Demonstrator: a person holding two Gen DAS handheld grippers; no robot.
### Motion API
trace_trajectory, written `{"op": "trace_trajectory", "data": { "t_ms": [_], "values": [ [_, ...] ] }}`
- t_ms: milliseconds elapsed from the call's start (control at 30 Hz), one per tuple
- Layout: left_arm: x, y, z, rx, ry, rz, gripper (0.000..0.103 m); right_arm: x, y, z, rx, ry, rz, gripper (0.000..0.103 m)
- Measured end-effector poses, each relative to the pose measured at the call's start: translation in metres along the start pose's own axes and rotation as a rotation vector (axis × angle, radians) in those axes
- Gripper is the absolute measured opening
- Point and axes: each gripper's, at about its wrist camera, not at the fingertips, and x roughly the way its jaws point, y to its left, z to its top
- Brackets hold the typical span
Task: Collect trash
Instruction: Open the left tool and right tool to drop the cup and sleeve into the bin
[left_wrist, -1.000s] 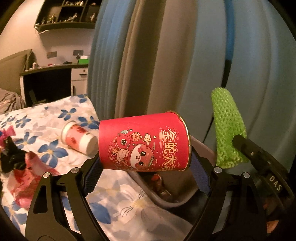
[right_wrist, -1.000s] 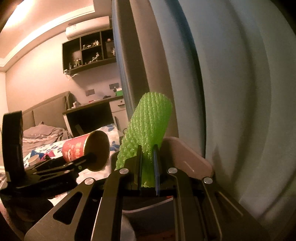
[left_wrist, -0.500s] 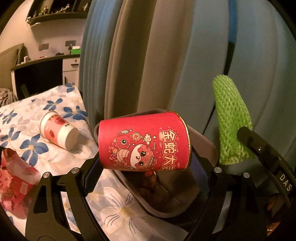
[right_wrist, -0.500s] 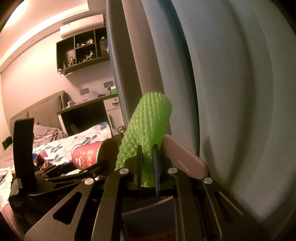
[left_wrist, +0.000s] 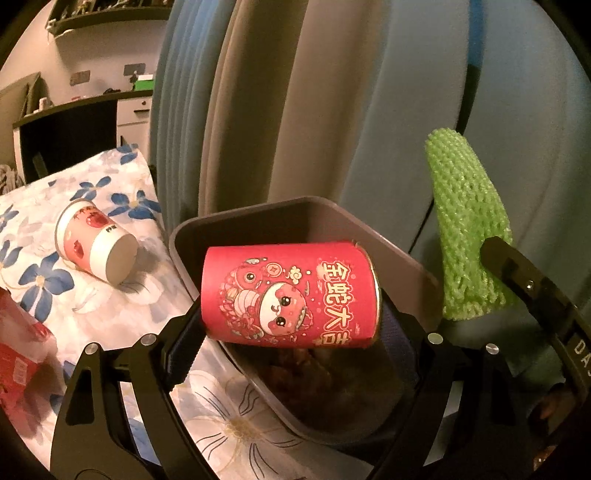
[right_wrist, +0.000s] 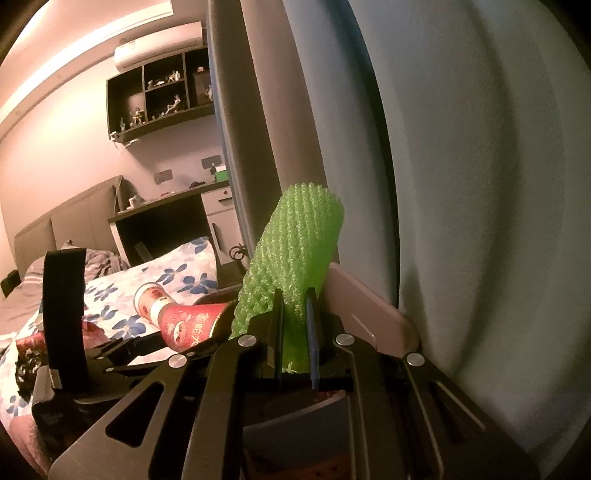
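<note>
Red paper cup (left_wrist: 290, 297), printed with a cartoon figure and gold characters, lies sideways at the centre of the left wrist view, clamped end to end between the widely spread fingers of the left gripper (left_wrist: 291, 332). Its base meets the left pad and its gold-rimmed mouth the right pad. The cup hangs directly over the open grey bin (left_wrist: 391, 258), whose rim fills the middle of the frame; dark, indistinct refuse shows at the bottom of the bin.

Green foam netting (right_wrist: 291, 273) stands upright at the centre of the right wrist view, pinched at its lower end between the nearly closed fingers of the right gripper (right_wrist: 295, 339). It sits above the near wall of the bin, just beside the pinkish-grey rim at centre right. In the left wrist view the same netting appears at the right edge.

On the floral bedsheet (left_wrist: 33, 229), left of the bin, a second paper cup (left_wrist: 94, 245), red and white, lies on its side. A red wrapper (left_wrist: 18, 354) rests at the lower left edge. Grey-blue curtain (left_wrist: 369, 92) folds fill the background.
</note>
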Motion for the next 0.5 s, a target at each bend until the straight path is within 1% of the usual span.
{"op": "trace_trajectory", "data": {
  "t_ms": [33, 100, 200, 367, 467, 500],
  "values": [
    [0.000, 0.000, -0.001, 0.003, 0.000, -0.002, 0.085, 0.001, 0.000, 0.000, 0.000, 0.002, -0.002, 0.012],
    [-0.002, 0.002, -0.002, 0.007, -0.009, 0.021, 0.090, 0.004, 0.000, 0.001, -0.002, 0.006, -0.006, 0.012],
    [-0.005, 0.011, -0.004, -0.030, -0.011, 0.016, 0.096, 0.009, 0.000, 0.001, 0.001, 0.015, -0.012, 0.012],
    [-0.016, 0.026, -0.005, -0.085, -0.019, 0.016, 0.096, 0.018, 0.001, 0.001, 0.004, 0.038, -0.013, 0.012],
    [-0.030, 0.034, -0.006, -0.108, -0.041, 0.032, 0.096, 0.025, 0.004, -0.001, 0.001, 0.056, -0.011, 0.013],
    [-0.036, 0.037, -0.006, -0.120, -0.049, 0.048, 0.096, 0.026, 0.004, -0.002, -0.001, 0.060, -0.011, 0.013]
  ]
}}
